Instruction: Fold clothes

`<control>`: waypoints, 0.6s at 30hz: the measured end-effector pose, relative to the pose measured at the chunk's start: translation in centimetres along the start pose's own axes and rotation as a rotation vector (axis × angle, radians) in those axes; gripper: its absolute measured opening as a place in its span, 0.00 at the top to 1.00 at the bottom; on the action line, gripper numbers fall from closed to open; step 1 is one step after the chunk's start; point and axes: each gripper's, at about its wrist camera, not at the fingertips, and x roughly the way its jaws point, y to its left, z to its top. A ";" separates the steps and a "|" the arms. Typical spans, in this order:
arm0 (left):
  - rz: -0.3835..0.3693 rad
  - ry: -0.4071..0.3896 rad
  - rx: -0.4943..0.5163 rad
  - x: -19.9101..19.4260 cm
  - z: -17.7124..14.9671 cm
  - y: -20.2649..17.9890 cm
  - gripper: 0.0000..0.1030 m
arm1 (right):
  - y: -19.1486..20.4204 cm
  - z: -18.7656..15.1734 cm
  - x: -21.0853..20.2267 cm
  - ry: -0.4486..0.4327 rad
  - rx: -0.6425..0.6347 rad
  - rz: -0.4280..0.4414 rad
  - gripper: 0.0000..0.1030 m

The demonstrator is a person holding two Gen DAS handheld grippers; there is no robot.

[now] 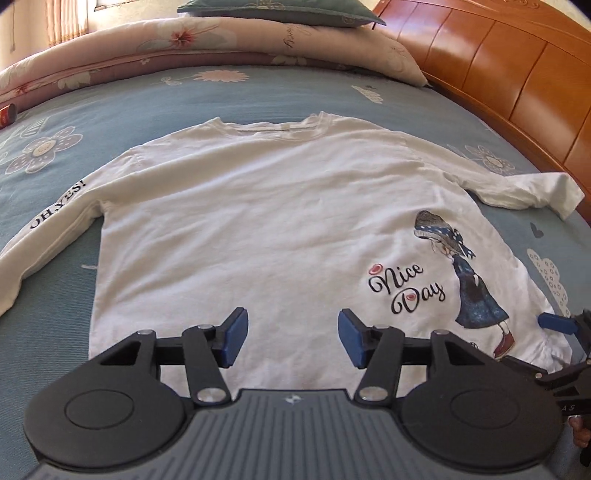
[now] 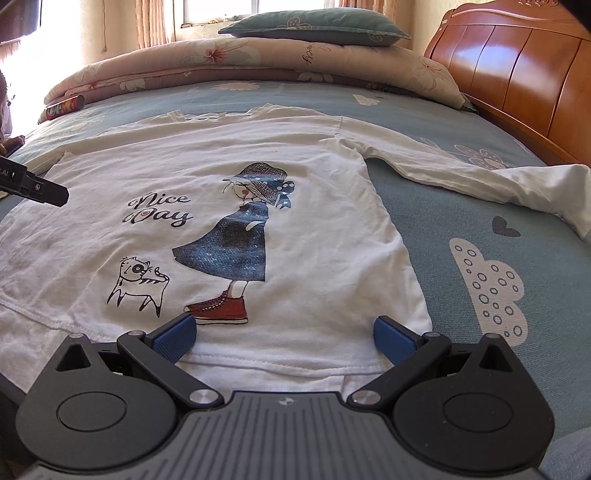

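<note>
A white long-sleeved shirt [image 1: 258, 221] lies flat and face up on the bed, collar at the far side. Its print [image 2: 236, 240] shows a girl in a blue dress, the words "Nice Day" and a small cat. The left sleeve [image 1: 55, 221], lettered "OH YES!", stretches out to the left; the other sleeve [image 2: 480, 177] runs right toward the headboard. My left gripper [image 1: 293, 338] is open over the lower middle of the shirt, nothing between its pads. My right gripper [image 2: 284, 339] is open wide over the hem [image 2: 277, 360] by the lower right corner.
The bed has a blue flowered sheet [image 1: 129, 110]. A folded pink quilt [image 2: 221, 62] with a green pillow [image 2: 314, 22] on it lies along the far side. A wooden headboard [image 2: 517, 74] borders the right. A small can [image 2: 64, 107] lies at the far left.
</note>
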 end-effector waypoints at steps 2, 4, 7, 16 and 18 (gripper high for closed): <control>0.011 0.024 0.024 1.0 -0.9 -1.1 0.46 | -0.1 -0.1 0.0 -0.002 0.002 0.005 0.00; 0.051 0.022 0.062 1.1 -2.0 -1.6 0.46 | -0.2 -0.2 0.0 -0.005 -0.001 0.008 0.00; 0.100 0.021 0.073 0.2 -3.3 -1.0 0.41 | -0.2 -0.3 0.0 -0.012 -0.006 0.010 0.00; 0.143 0.059 -0.044 -2.6 -3.2 1.0 0.34 | 0.0 -0.4 0.0 -0.019 -0.008 0.003 0.00; 0.099 0.018 -0.023 -2.5 -1.9 -0.8 0.33 | 0.0 -0.5 0.0 -0.023 -0.007 0.000 0.00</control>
